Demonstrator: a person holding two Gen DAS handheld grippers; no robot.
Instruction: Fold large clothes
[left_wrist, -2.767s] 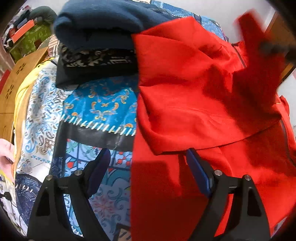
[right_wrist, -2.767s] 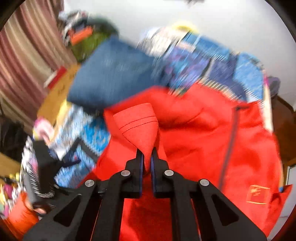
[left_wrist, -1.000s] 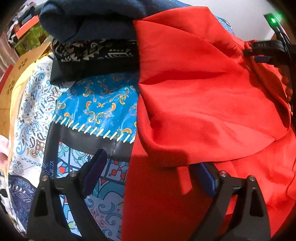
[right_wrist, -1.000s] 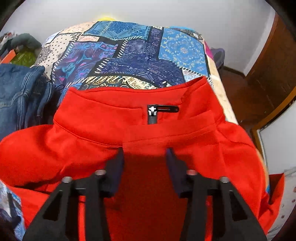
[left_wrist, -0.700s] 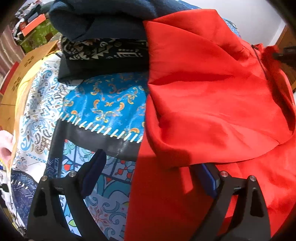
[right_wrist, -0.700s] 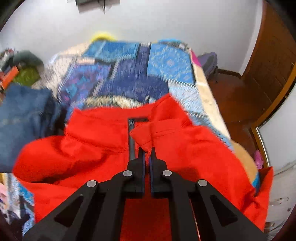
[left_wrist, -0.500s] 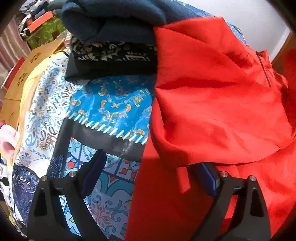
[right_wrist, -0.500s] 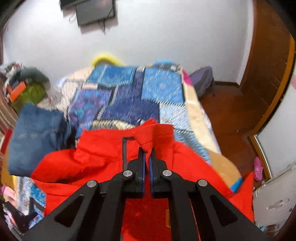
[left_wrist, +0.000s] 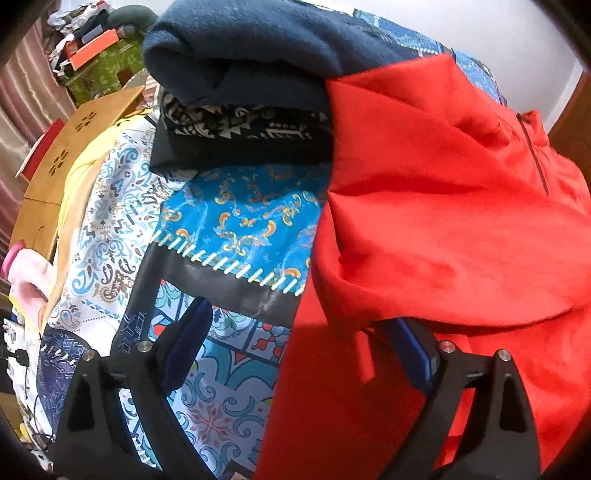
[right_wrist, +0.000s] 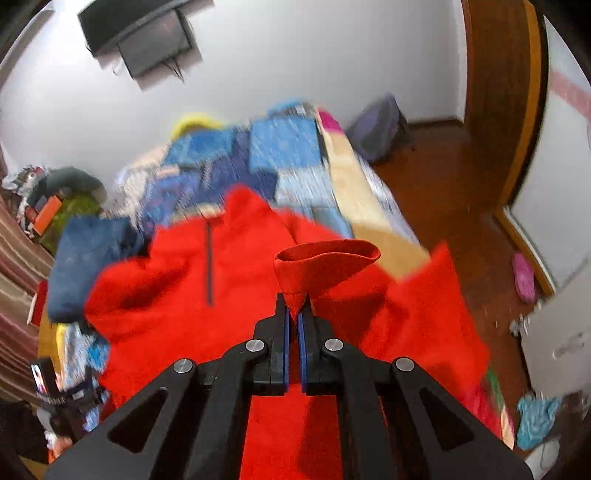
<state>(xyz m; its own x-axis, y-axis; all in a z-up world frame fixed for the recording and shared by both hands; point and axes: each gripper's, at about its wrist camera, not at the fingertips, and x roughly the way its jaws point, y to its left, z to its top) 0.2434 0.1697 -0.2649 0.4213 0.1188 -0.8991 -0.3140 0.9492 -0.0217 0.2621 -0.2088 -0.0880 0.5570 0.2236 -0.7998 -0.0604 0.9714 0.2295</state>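
left wrist view — red jacket (left_wrist: 443, 229) lies on the bed's patchwork bedspread (left_wrist: 236, 221), its near sleeve already folded over the body, its far edge against the stack of folded clothes (left_wrist: 240, 92). left tool (left_wrist: 306, 343) has its jaws spread wide, one pad over the bedspread, the other tucked under the fold's lower edge; no grip on the cloth that i can see. it points steeply down at the jacket's near edge. judgement: this tool could best serve as an anchor on the body.

right wrist view — right tool (right_wrist: 293, 314) is clamped fully closed on the red cuff (right_wrist: 327, 266), cuff mouth flaring above the tips; jacket spread below, zip (right_wrist: 209, 266) visible, background blurred. tool angled down, well above the cloth. judgement: step in hand is carrying this sleeve across the body — keep it taut, lay it flat across the zip line, let go only once it rests.
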